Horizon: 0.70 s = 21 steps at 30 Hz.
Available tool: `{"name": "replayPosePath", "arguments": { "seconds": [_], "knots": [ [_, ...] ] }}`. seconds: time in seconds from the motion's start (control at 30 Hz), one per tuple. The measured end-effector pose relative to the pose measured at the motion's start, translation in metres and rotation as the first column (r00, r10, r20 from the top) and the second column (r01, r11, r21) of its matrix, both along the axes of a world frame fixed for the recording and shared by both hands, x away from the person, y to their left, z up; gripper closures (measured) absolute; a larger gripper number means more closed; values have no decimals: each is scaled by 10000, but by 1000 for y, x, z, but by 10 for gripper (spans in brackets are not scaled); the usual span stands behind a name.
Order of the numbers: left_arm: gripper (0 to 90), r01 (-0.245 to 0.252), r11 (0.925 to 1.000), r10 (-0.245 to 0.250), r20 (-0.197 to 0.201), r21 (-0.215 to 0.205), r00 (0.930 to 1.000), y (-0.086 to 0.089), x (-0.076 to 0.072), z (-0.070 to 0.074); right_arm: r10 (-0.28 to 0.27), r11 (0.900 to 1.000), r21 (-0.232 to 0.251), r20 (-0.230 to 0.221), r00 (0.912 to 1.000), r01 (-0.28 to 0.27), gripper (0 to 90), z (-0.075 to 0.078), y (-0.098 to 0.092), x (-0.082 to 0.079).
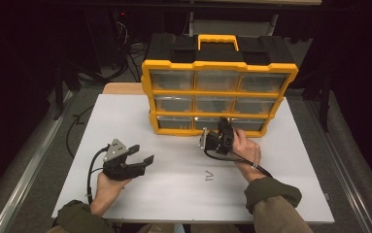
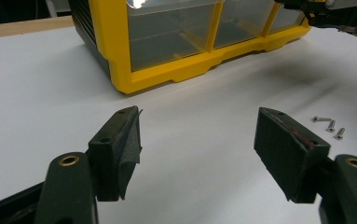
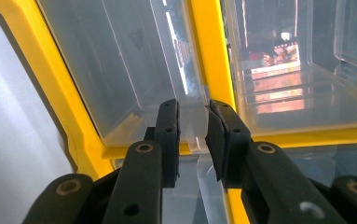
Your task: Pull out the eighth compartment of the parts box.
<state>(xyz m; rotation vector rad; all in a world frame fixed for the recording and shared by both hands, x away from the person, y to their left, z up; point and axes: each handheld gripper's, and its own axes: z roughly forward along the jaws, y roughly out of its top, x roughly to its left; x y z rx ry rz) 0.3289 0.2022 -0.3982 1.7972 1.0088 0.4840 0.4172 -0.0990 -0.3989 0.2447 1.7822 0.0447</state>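
High view: the right gripper [image 1: 221, 132] sits at the lower middle of the frame, nose against the bottom row of the yellow drawer organizer [image 1: 217, 82], at the middle bottom drawer [image 1: 211, 123]. The left gripper [image 1: 140, 156] rests lower left, jaws wide apart and holding nothing. Risk: a pull on the drawer could drag the whole cabinet forward across the white tabletop [image 1: 125, 121], as nothing braces it.

Left gripper view: both pads stand far apart over bare table. Three small screws [image 2: 329, 125] lie loose at the right edge; a sliding cabinet or sweeping hand could scatter them.

Right gripper view: the jaws are narrowed about the clear plastic pull tab [image 3: 194, 133] of the drawer, centre of frame; whether the pads already press on it I cannot tell. Risk: the tab is thin and slick, so a shallow bite may slip off.

Condition of item: drawer transparent, seemingly empty, seated flush in its yellow frame, closed
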Motion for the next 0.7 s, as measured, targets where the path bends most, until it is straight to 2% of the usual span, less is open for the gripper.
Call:
{"name": "replayPosePath", "arguments": {
  "seconds": [0.1,0.13,0.17,0.27,0.3,0.33,0.4,0.43,0.5,0.57,0.7],
  "knots": [
    [320,21,10000,-21,-1,21,10000,0,0,0,62,10000,51,-44,10000,-62,760,-2,0,0],
    [320,26,10000,-26,-1,25,10000,-1,0,0,81,9999,-89,188,9998,-79,757,-2,0,0],
    [320,30,10000,-30,0,25,10000,-1,0,0,109,9999,-70,159,9998,-108,754,-3,0,0],
    [323,20,10000,-20,11,21,10000,0,0,0,-28,9992,-408,247,9997,38,752,-6,2,0],
    [328,5,10000,-6,63,63,10000,-1,0,0,-44,9985,-541,319,9995,61,753,-6,3,-1],
    [330,12,10000,-12,53,55,10000,-1,0,0,114,9986,-523,492,9987,-88,754,-8,2,0],
    [330,10,10000,-10,58,64,10000,-1,0,0,24,9988,-494,556,9984,3,763,-11,3,0],
    [330,12,10000,-13,61,73,10000,-1,-1,0,54,9978,-660,610,9981,-13,772,-10,3,0],
    [330,13,10000,-14,68,80,10000,-1,-1,0,-33,9984,-557,575,9983,65,777,-11,3,0],
    [330,13,10000,-13,71,73,10000,-1,-1,0,-18,9969,-781,660,9978,70,784,-11,4,0],
    [330,22,10000,-22,47,54,10000,-1,0,0,-30,9970,-765,642,9979,79,798,-11,4,-1]
  ]
}}
